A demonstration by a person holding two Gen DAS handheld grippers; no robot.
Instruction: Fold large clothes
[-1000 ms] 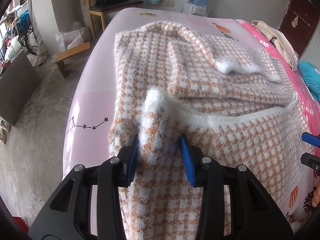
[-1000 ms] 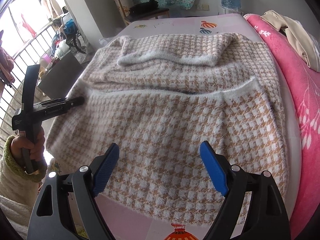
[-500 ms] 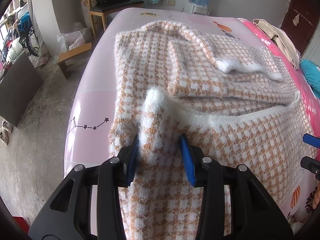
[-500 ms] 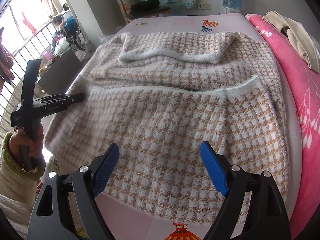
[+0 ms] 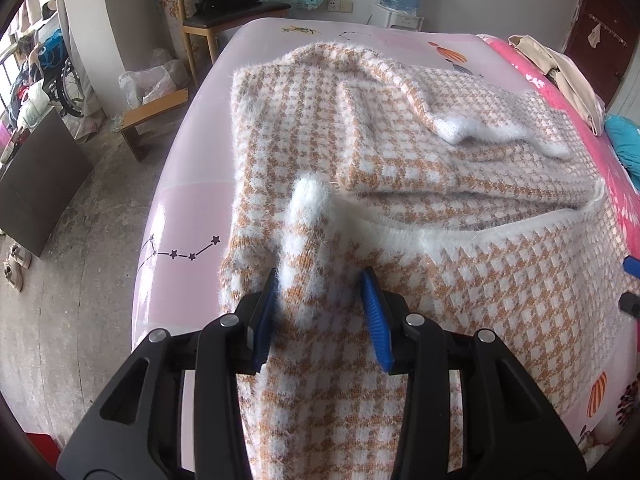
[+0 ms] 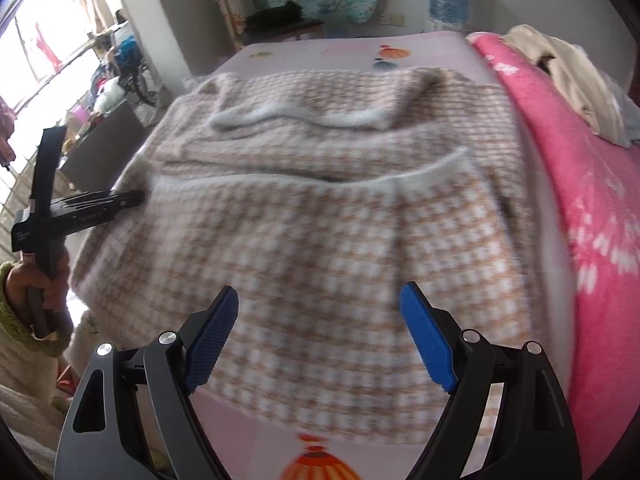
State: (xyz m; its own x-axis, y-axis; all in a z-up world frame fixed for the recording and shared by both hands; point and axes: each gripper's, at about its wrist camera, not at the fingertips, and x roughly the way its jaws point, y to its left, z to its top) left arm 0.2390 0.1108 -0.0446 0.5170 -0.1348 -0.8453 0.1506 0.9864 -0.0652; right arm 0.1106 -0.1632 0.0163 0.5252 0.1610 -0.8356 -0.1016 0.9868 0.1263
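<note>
One large fuzzy sweater (image 5: 420, 184), checked in orange and white, lies spread over the pink bedsheet (image 5: 192, 216), covering most of the bed from its left edge across to the pink blanket (image 6: 580, 208) along the right edge. A sleeve is folded across the upper part, its white cuff pointing toward the blanket side. The left gripper (image 5: 322, 300) has its blue pads pressed against either side of a raised ridge of the sweater near the bed's left edge, where the white hem band bunches up; the jaws stand narrow, pinching that fold. The right gripper (image 6: 320, 332) hovers above the sweater's near portion, close to the bed's near edge, jaws spread wide with nothing between the pads and the fabric lying below them. The right wrist view is blurred, so whether the pads touch the knit cannot be told.
</note>
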